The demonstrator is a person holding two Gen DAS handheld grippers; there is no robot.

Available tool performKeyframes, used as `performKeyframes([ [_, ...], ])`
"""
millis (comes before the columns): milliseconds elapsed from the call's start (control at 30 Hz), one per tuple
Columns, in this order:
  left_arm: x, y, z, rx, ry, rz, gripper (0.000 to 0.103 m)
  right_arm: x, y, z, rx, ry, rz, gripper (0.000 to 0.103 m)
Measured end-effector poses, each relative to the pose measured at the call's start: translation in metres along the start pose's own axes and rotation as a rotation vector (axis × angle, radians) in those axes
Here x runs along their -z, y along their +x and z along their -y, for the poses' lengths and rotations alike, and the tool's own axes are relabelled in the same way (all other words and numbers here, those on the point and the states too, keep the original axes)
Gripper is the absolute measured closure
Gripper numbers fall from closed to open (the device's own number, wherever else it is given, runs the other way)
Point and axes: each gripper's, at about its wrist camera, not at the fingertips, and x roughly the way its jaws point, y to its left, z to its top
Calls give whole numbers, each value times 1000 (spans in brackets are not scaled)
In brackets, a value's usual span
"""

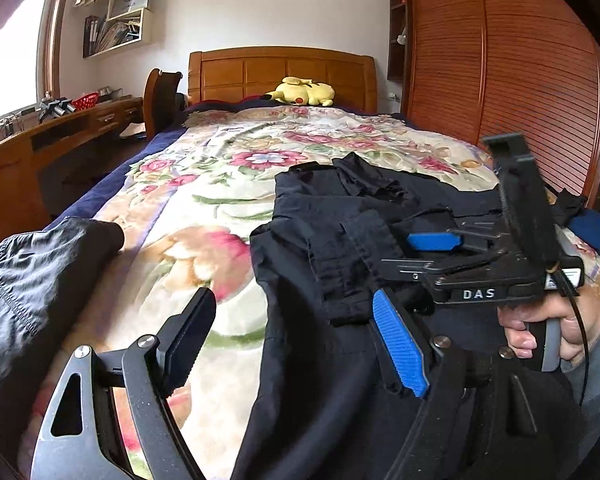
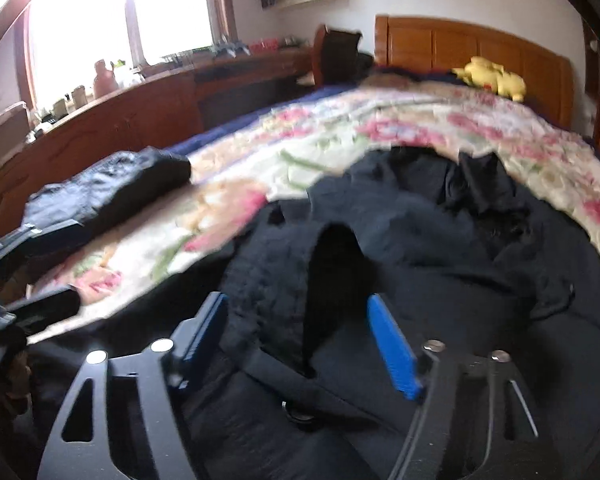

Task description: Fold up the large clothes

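The left gripper (image 1: pixel 296 340), jaws spread, hovered at the near edge of the bed (image 1: pixel 204 184), the dark garment (image 1: pixel 320 380) under its right finger. A folded black item (image 1: pixel 40 280) lay far left. The garment ran near to far; the right gripper (image 2: pixel 300 340), also spread, straddled a raised fold, likely the nearer for the next grasp.

bed (image 1: pixel 228 184) floral quilt | wooden headboard (image 1: pixel 282 74) | slatted wardrobe (image 1: pixel 512 60) right | bright window (image 2: pixel 100 20) left
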Motion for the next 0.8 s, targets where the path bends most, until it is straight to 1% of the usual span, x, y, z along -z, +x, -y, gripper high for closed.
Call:
performKeyframes([
  [67,1,-1,-1,3,0,1,21,0,3,8,-13,14,-12,44],
  [100,0,-1,0,2,0,2,21,1,4,12,-20,18,-12,53],
  [133,1,0,-1,2,0,3,21,0,4,13,-26,18,-12,66],
  [167,1,0,0,1,0,2,21,0,5,15,-32,18,-11,72],
  [200,1,-1,0,1,0,3,21,-1,7,16,-35,16,-8,85],
  [233,2,-1,0,-2,-3,1,21,-1,6,17,-40,16,1,94],
  [333,3,0,4,9,-5,-3,21,0,0,17,-43,22,47,99],
  [433,1,-1,10,29,-4,5,21,2,-11,13,-12,23,115,100],
  [567,-1,-4,20,51,12,20,21,6,-37,15,34,41,201,100],
  [700,-2,-4,26,75,13,25,21,24,-67,18,109,67,280,100],
  [800,-4,-3,29,100,1,27,21,38,-85,21,189,69,305,100],
])
